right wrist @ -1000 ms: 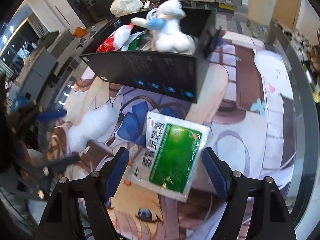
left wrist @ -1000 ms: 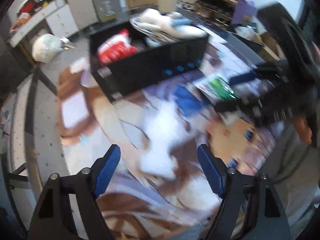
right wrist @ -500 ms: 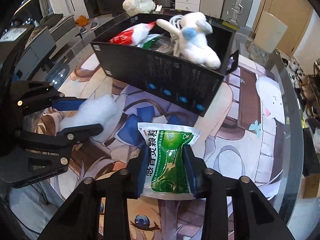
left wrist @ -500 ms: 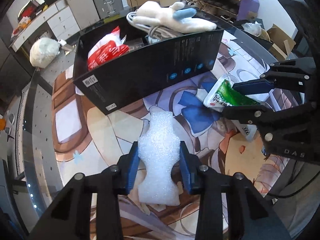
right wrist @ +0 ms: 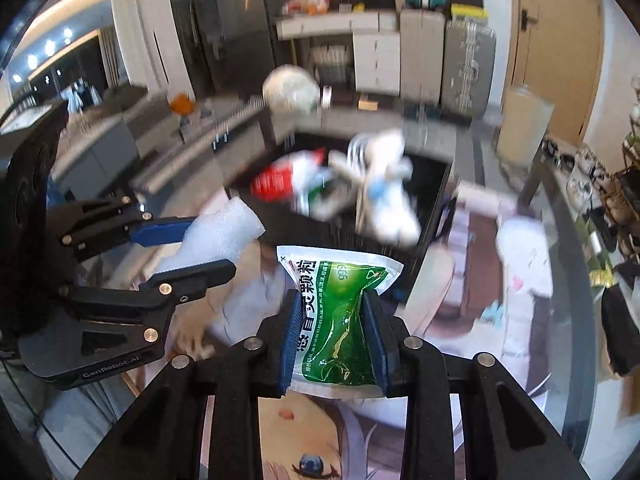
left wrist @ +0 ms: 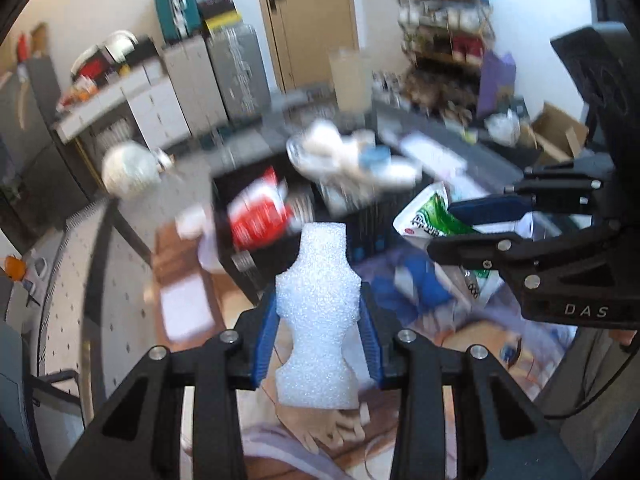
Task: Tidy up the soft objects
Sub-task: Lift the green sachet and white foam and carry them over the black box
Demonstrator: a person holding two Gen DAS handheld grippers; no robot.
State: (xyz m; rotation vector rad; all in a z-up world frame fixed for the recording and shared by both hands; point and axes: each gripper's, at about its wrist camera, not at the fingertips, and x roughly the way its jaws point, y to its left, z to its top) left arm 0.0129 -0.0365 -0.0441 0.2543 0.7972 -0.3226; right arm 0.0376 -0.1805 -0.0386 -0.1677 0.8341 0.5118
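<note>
A white foam piece (left wrist: 322, 260) stands upright between the blue pads of my left gripper (left wrist: 318, 312), which is shut on its narrow waist and holds it above the printed mat. My right gripper (right wrist: 333, 308) has a green pouch (right wrist: 340, 276) between its pads; the jaws are closing further, pressing and crumpling it. Each gripper shows in the other's view: the right gripper (left wrist: 440, 228) with the pouch (left wrist: 424, 216), and the left gripper (right wrist: 216, 244) with the foam (right wrist: 224, 228). Ahead, blurred, is a black box (right wrist: 432, 216) holding a white plush toy (right wrist: 384, 196) and a red packet (right wrist: 272, 182).
A cartoon-printed mat (right wrist: 460, 300) covers the glass table, whose edge (right wrist: 568, 320) runs along the right. A white round bundle (left wrist: 130, 168) lies beyond the box. Cabinets, suitcases and shelves line the room behind.
Both grippers went from open around their objects to shut on them. Both then rose and tipped up, lifting the foam and the pouch off the mat.
</note>
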